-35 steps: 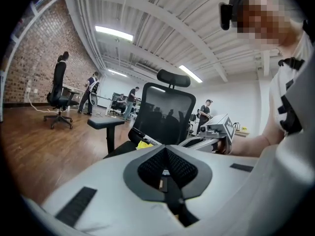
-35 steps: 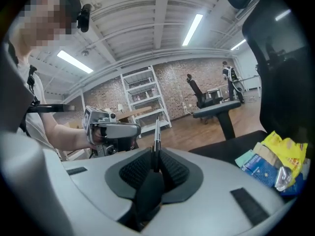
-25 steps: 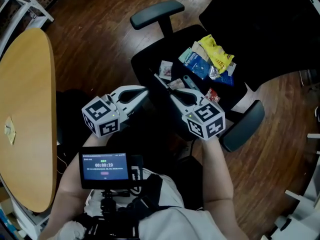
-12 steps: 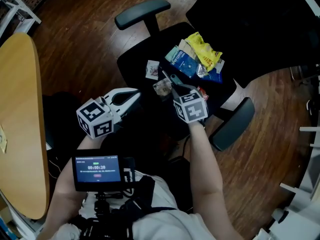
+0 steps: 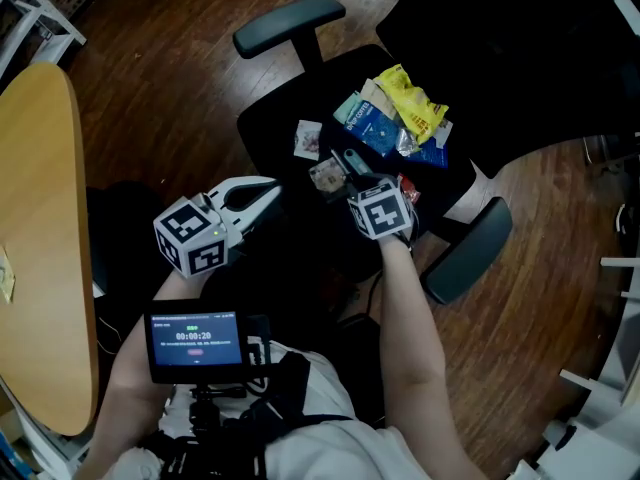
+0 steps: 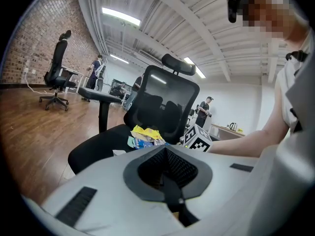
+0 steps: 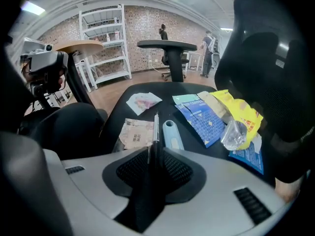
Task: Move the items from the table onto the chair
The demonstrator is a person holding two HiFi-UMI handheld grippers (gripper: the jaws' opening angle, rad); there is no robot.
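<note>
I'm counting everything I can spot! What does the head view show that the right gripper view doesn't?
Only the head view shows the small screen with a timer, the person's forearm and the armrest nearest the person. Only the right gripper view shows white shelves by a brick wall and people standing far back. Both show the black chair seat with the yellow packet, blue packet, beige packet and small white packet lying on it.

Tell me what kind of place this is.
Probably an open loft-style office or lab: a brick wall, white metal shelving, and swivel office chairs on a wooden floor.
</note>
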